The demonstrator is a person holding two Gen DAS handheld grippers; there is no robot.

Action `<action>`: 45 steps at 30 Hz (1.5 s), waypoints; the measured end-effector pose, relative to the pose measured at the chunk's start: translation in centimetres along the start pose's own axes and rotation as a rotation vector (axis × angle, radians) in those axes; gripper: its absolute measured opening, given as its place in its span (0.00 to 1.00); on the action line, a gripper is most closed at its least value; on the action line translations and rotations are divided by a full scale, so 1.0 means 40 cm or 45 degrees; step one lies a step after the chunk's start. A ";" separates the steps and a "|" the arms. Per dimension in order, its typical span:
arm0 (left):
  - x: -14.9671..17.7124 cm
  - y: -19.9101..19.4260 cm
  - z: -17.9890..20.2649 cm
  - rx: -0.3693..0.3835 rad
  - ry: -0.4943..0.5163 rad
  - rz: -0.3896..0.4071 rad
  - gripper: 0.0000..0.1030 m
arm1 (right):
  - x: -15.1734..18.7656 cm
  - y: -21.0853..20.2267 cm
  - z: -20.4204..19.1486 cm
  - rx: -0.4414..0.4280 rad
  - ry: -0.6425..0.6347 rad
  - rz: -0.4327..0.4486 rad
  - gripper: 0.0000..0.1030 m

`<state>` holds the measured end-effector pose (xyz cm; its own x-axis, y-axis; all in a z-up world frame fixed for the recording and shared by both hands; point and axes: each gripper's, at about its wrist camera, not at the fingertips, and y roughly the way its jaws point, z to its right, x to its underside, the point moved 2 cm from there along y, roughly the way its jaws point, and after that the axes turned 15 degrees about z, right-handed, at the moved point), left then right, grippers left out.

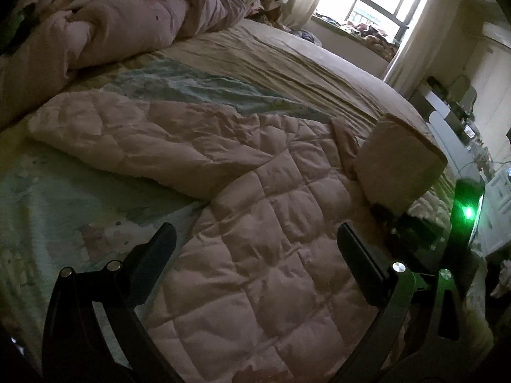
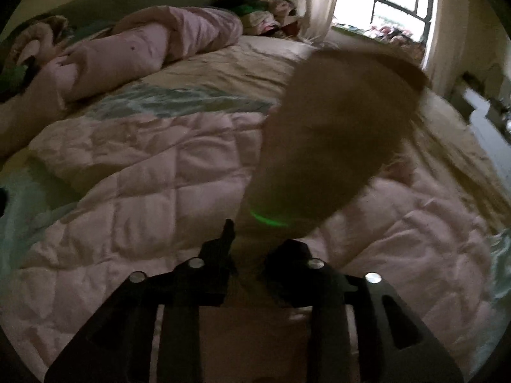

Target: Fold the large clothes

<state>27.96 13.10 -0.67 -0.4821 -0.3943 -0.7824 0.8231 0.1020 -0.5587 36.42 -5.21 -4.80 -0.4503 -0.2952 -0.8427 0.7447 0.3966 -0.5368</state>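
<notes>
One pink quilted garment (image 1: 255, 223) lies spread across the bed (image 1: 287, 63), a sleeve-like portion (image 1: 127, 140) turned over its upper part, so folding looks begun with most remaining. Left gripper (image 1: 255, 252): jaws wide open above it, empty. Right gripper (image 2: 252, 255): jaws narrowly parted around a lifted flap (image 2: 335, 146); grip cannot be told through blur.

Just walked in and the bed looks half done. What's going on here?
A person with a gripper in each hand is folding a pink quilt spread on the bed. The left gripper hovers over it, jaws wide and empty. The right gripper has a lifted flap of quilt blurred just ahead of its narrow jaws.
</notes>
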 end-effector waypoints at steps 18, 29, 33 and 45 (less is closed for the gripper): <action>-0.005 0.064 0.017 0.151 -0.155 -0.082 0.92 | 0.004 -0.138 -0.012 -0.265 0.205 0.072 0.61; 0.015 0.257 0.154 0.240 -0.131 -0.211 0.87 | 0.077 -0.332 0.275 0.081 0.303 0.099 0.67; 0.039 0.290 0.187 0.178 -0.019 -0.227 0.56 | 0.150 -0.401 0.358 0.177 0.352 0.062 0.68; -0.069 0.138 0.214 0.191 0.294 0.055 0.03 | 0.166 -0.444 0.487 0.378 0.425 0.090 0.68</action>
<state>36.41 6.94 0.77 -0.4874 -0.1722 -0.8560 0.8712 -0.0290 -0.4901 29.80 -31.14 -0.08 -0.4913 0.0392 -0.8701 0.8664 0.1249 -0.4835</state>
